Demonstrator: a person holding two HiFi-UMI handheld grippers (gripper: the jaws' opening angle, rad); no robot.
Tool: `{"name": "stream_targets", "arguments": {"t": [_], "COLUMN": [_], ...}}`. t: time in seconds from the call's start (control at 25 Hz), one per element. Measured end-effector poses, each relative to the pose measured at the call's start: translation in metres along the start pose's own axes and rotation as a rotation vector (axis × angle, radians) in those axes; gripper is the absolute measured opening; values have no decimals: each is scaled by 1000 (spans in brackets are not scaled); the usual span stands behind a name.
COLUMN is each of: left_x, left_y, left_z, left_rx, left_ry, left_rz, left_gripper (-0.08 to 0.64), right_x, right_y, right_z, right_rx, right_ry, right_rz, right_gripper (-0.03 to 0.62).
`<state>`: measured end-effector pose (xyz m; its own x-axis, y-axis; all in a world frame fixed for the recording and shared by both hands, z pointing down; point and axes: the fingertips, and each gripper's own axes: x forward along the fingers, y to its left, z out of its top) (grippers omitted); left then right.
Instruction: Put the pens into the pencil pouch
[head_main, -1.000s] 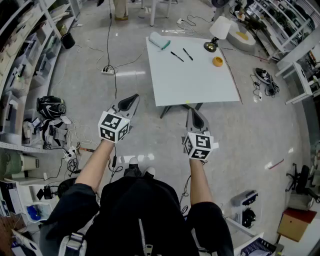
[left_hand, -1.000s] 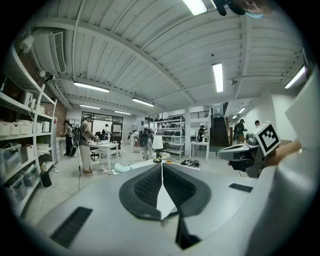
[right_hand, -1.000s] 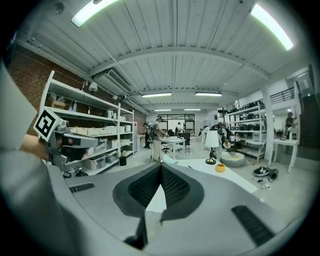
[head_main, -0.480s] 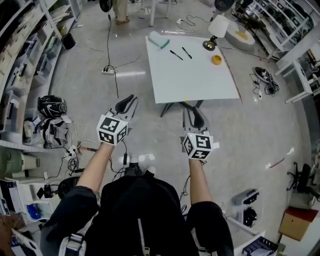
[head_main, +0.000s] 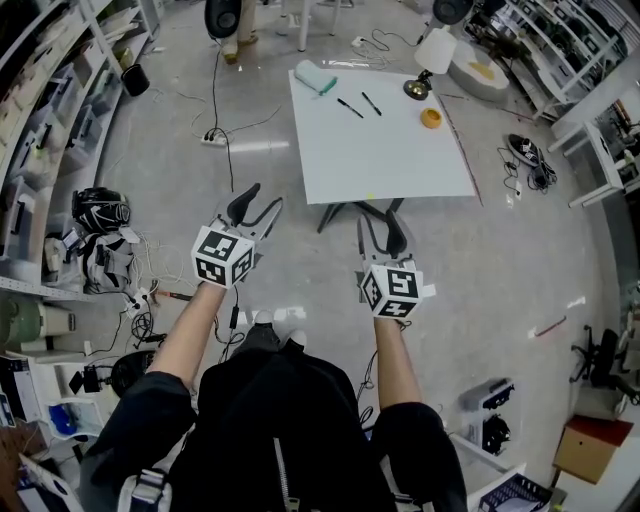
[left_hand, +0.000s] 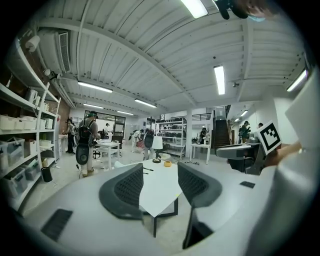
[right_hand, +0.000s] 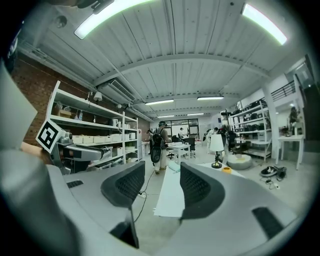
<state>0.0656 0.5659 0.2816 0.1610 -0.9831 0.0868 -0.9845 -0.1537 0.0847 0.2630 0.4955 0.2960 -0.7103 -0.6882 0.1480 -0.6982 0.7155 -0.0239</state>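
Both tongs released and empty. Left gripper (head_main: 257, 204) and right gripper (head_main: 379, 226) have their jaws opening, with nothing between the pads, and both are held over the floor short of the white table (head_main: 400, 165). The two pens (head_main: 360, 105) lie apart on the table's far end, well ahead of both tongs: slightly left of the right gripper's line, ahead-right of the left. The pencil pouch (head_main: 316, 79) is at the far left corner, just beyond-left of the pens, nearly straight ahead of the left gripper.
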Motion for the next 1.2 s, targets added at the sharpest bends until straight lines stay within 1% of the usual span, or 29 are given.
{"name": "stream_targets", "arguments": {"t": [0.24,0.4,0.56,0.72,0.88,1.2], "left_x": [0,7,28,59,98,175], "left_y": [-4,9,26,50,84,151], "left_z": [-5,-5,-4,-6,-4,8], "left_rx": [7,-1,-11,-11,-9,3], "left_ry": [11,6,0,5,11,32], "left_rz": [0,4,1,-21,-50,-129], "left_gripper": [218,218,218,218,218,218], "right_x": [9,26,52,87,134,224], "right_y": [5,9,3,-2,-8,-25], "right_z": [-5,-5,-2,-2,0,16], "right_rx": [0,-6,-9,2,4,21], "right_ry": [10,13,18,19,32,47], "right_rz": [26,38,42,31,17,-51], "right_gripper": [216,216,216,216,216,218]}}
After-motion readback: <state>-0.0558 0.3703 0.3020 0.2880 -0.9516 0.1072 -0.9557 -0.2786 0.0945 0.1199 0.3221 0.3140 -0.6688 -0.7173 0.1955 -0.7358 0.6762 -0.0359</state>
